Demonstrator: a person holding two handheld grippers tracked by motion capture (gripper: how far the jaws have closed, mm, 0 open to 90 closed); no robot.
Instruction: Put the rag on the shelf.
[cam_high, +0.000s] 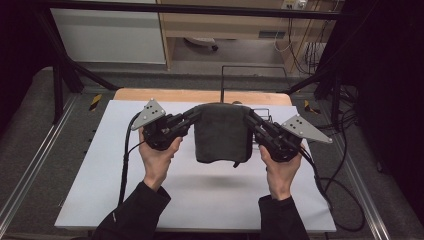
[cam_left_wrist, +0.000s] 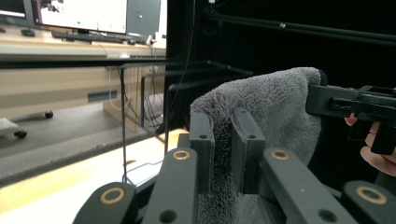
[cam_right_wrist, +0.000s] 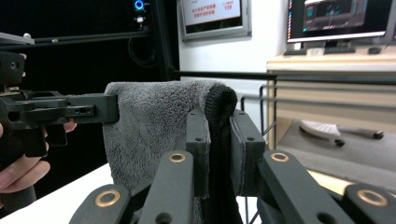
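I hold a dark grey towel (cam_high: 222, 132) up above the white table (cam_high: 100, 190), my left gripper (cam_high: 192, 118) and right gripper (cam_high: 248, 119) each clamped on a top corner. It looks soft, light and floppy, so corner grips suit it best.

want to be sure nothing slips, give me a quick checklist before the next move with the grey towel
1. Left gripper clamped on the towel corner: ok, cloth sits between its jaws in the left gripper view.
2. Right gripper clamped on the other corner: ok, jaws pinch the dark hem.
3. Towel clear of the white table: ok, it hangs with a shadow under it.
4. Top edge level between the grippers: ok, roughly even.
5. Wire rack behind the towel unobstructed: cannot tell, mostly hidden.
6. Cables free of the towel: ok.
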